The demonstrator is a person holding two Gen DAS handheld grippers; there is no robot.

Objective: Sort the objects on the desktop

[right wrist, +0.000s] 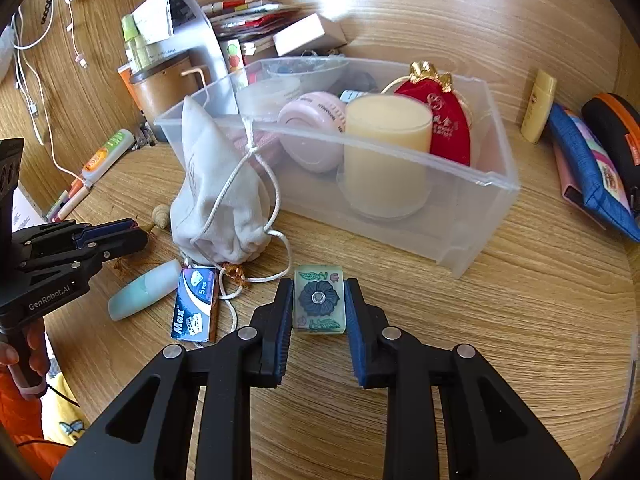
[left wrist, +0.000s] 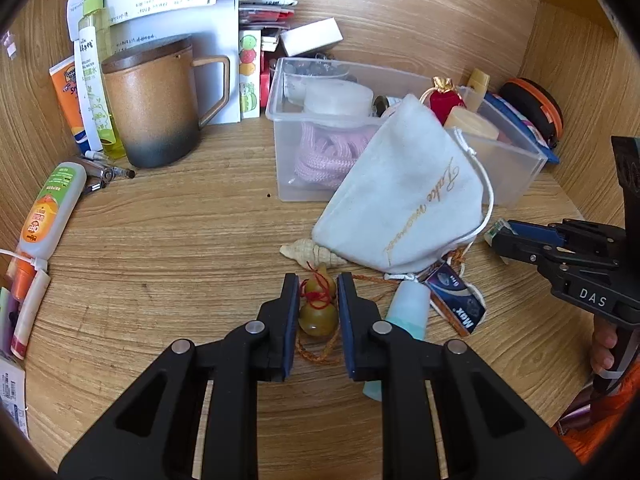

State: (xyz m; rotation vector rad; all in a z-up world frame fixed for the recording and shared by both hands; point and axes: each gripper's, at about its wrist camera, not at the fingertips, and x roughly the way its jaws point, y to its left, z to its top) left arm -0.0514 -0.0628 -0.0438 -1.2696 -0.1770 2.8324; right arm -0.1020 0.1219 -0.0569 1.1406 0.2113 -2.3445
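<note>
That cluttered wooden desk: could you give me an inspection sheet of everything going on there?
Surface: wooden desk, crowded.
Job's things: gourd charm; mahjong tile; clear bin, part filled.
Clutter: white pouch leaning on the bin, seashell, blade pack, mug.
Grippers: left gripper shut on the gourd charm; right gripper shut on the mahjong tile.
Cables: white cables, far left.
Surroundings: wooden walls, papers.
</note>
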